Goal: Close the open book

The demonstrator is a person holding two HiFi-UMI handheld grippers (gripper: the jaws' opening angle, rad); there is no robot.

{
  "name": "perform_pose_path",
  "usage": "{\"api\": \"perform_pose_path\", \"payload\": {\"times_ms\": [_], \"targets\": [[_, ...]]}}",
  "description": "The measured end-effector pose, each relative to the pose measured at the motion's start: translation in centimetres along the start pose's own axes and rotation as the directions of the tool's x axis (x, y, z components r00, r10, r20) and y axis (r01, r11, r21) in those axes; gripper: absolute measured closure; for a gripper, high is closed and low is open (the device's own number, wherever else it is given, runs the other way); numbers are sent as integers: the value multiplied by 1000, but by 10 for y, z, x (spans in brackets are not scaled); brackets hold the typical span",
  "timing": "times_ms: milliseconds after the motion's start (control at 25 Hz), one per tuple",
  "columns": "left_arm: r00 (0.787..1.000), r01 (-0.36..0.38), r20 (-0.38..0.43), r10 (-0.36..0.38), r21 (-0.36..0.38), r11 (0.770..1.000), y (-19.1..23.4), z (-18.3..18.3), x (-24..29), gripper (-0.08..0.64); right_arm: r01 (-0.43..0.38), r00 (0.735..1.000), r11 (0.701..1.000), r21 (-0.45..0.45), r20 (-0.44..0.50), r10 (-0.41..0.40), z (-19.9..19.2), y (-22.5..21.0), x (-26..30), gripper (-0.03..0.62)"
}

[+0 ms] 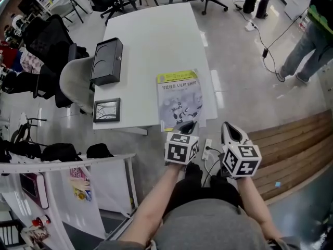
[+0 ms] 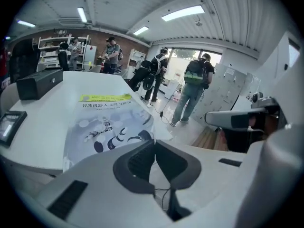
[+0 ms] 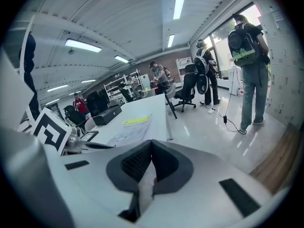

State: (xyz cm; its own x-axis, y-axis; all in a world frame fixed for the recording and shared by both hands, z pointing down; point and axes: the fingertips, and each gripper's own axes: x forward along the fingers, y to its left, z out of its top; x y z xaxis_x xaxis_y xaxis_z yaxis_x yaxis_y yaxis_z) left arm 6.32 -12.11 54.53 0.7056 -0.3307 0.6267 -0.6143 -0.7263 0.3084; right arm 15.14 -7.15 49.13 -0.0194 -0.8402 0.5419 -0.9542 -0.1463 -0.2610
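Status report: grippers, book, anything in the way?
Left gripper shut, empty, at book's near edge. Right gripper shut, empty, off the table. Book closed, cover up. Nothing on it.

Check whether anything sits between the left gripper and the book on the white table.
Nothing visible does. The left gripper, jaws together and empty, is at the near edge of the grey, yellow-banded paperback book, lying cover-up on the white table. The black box and small black-framed panel sit off to its left.

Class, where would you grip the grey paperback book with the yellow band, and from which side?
The near right corner of the grey paperback book, from the near side: it lies flat, and that corner meets the edge of the white table.
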Motion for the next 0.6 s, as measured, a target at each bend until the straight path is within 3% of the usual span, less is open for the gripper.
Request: {"api": "perform_pose_path", "payload": {"times_ms": [320, 600], "targets": [[996, -30, -78, 39, 114, 993, -5, -7, 8, 545, 9, 1000, 1000, 18, -8, -9, -5, -6, -4, 588], [992, -22, -117, 41, 165, 986, -10, -11, 14, 545, 9, 1000, 1000, 14, -11, -8, -5, -7, -5, 588]]}}
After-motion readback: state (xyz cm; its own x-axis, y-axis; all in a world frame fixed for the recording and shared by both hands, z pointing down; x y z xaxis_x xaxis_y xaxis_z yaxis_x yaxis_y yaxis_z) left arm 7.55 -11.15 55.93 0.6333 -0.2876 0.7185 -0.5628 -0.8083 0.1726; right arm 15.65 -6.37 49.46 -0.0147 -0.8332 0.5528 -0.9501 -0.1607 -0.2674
